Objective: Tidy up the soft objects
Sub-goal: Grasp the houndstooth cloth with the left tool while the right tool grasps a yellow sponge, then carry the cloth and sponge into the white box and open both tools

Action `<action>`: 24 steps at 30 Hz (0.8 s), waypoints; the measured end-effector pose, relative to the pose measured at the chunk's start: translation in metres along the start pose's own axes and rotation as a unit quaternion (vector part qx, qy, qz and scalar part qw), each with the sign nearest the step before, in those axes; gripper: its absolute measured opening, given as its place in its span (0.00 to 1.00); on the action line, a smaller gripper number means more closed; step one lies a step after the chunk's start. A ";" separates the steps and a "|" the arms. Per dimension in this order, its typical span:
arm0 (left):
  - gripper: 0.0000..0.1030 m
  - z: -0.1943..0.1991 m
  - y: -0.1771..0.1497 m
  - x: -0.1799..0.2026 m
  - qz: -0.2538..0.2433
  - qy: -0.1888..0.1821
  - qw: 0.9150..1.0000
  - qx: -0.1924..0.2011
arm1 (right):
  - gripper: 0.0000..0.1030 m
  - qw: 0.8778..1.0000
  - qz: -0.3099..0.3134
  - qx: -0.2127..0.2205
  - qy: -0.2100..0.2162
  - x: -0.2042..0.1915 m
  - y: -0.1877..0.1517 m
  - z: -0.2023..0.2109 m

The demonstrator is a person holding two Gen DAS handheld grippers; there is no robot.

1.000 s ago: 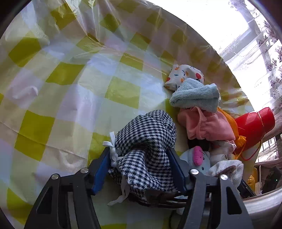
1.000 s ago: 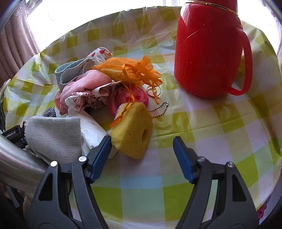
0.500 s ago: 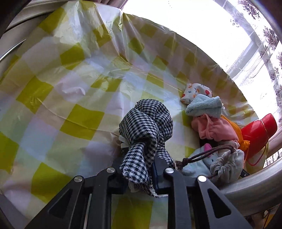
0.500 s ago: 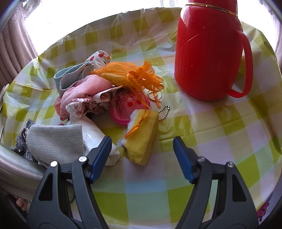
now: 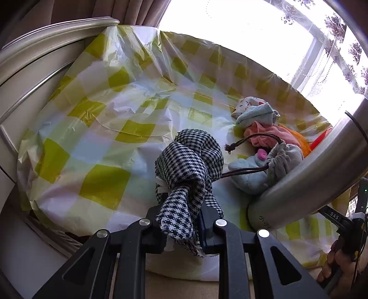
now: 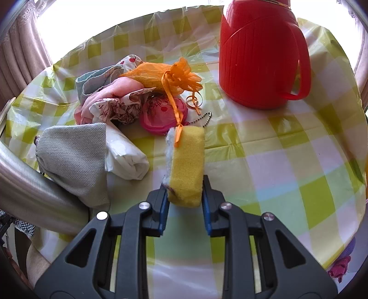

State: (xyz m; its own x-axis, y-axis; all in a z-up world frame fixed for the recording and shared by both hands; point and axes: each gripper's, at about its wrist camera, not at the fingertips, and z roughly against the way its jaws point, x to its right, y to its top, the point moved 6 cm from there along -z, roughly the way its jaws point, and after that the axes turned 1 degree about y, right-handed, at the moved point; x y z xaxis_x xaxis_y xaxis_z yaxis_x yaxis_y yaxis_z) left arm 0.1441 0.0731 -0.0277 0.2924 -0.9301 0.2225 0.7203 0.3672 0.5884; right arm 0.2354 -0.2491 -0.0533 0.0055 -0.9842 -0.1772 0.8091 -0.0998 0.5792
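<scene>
Red jug [image 6: 260,55] upright on checked tablecloth [image 6: 287,161], steel tube [image 5: 310,174] crossing the near edge, curtain [image 5: 96,11] behind.

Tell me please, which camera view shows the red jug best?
The right wrist view. There the red jug stands whole on the checked tablecloth, its handle and ribbed side plain to see. The left wrist view shows only a red sliver of it, behind the pile of soft things and a metal tube.

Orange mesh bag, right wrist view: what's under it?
The orange mesh bag lies on top of the pile: pink cloth and a floral cloth show beneath it, with the pink round pouch under its ribbon. Anything deeper is covered.
</scene>
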 end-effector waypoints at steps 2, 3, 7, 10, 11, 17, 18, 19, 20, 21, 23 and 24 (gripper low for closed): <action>0.21 0.008 -0.007 0.004 -0.008 0.001 1.000 0.000 | 0.28 1.000 -0.004 0.006 -0.001 0.006 -0.006 0.012; 0.21 0.011 -0.010 0.006 -0.011 0.000 1.000 -0.001 | 0.28 1.000 -0.006 0.009 -0.001 0.009 -0.009 0.018; 0.21 0.027 -0.024 0.018 -0.027 -0.006 1.000 0.000 | 0.28 1.000 -0.006 0.018 -0.004 0.018 -0.022 0.043; 0.21 0.036 -0.033 0.029 -0.040 -0.014 0.999 -0.002 | 0.28 1.000 -0.006 0.021 -0.007 0.025 -0.032 0.057; 0.21 0.038 -0.036 0.033 -0.044 -0.016 0.999 -0.002 | 0.28 1.000 -0.006 0.022 -0.007 0.027 -0.035 0.062; 0.21 0.053 -0.053 0.062 -0.076 -0.034 0.997 -0.004 | 0.28 0.999 -0.002 0.029 -0.019 0.045 -0.051 0.086; 0.21 0.056 -0.055 0.068 -0.081 -0.038 0.996 -0.004 | 0.28 0.999 -0.002 0.029 -0.021 0.049 -0.054 0.090; 0.21 0.058 -0.057 0.075 -0.087 -0.043 0.995 -0.004 | 0.28 0.999 -0.002 0.028 -0.023 0.053 -0.057 0.092; 0.21 0.060 -0.059 0.082 -0.093 -0.049 0.994 -0.005 | 0.28 0.999 -0.003 0.028 -0.026 0.057 -0.060 0.096; 0.21 0.061 -0.062 0.089 -0.099 -0.056 0.994 -0.006 | 0.28 0.999 -0.004 0.028 -0.030 0.062 -0.063 0.099; 0.21 0.064 -0.067 0.105 -0.111 -0.071 0.991 -0.010 | 0.28 0.999 -0.004 0.029 -0.040 0.072 -0.068 0.106; 0.21 0.066 -0.070 0.113 -0.119 -0.077 0.990 -0.011 | 0.28 0.999 -0.004 0.030 -0.045 0.078 -0.070 0.109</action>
State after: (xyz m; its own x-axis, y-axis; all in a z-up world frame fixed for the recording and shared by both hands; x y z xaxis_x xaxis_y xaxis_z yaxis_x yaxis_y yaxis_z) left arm 0.0854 -0.0589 0.0072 0.0154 -0.9804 0.1964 0.7719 0.1365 0.6210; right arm 0.1153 -0.3346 -0.0210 -0.0569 -0.9921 -0.1115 0.7726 -0.1145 0.6245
